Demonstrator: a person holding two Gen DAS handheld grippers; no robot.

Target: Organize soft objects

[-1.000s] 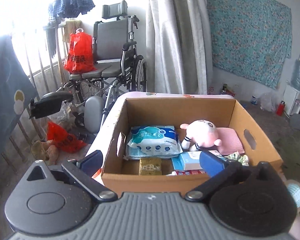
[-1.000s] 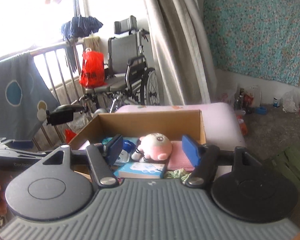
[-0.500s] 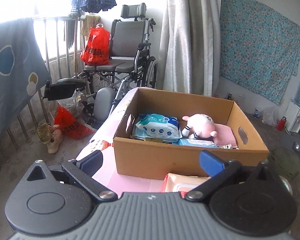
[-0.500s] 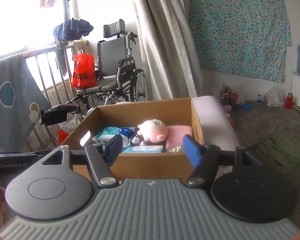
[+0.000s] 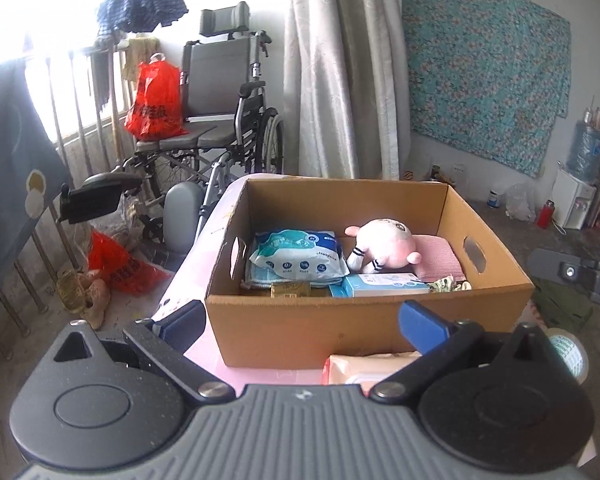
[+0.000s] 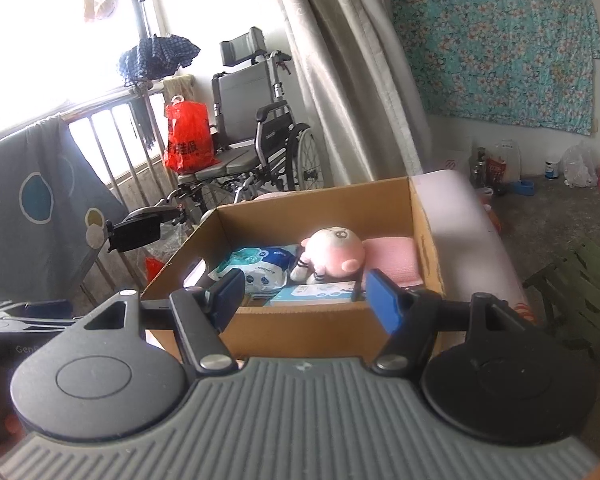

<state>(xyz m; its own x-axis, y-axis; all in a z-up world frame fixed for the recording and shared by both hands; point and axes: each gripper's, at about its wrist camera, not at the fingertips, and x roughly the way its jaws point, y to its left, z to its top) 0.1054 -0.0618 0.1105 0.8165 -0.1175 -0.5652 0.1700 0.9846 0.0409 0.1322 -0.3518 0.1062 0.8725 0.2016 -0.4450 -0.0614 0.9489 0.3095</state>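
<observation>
The right hand-held gripper (image 6: 304, 300) fills the foreground, its blue pads apart with nothing between them, in front of the near wall of a cardboard box (image 6: 300, 328). Inside the box, a pink plush toy (image 6: 334, 254) sits near the middle, with a blue-and-white soft pack (image 6: 256, 266) to its left, a folded pink cloth (image 6: 392, 258) to its right, and a light blue carton (image 6: 316, 294) in front of it. The box rests on a pink padded surface (image 6: 464, 224) that extends to the box's right. Behind the box to the left stands a wheelchair (image 6: 256, 140) with a red plastic bag (image 6: 188, 138) on its seat. A grey curtain (image 6: 352, 68) hangs behind the box, and a floral cloth (image 6: 496, 36) covers the wall to the right.
</observation>
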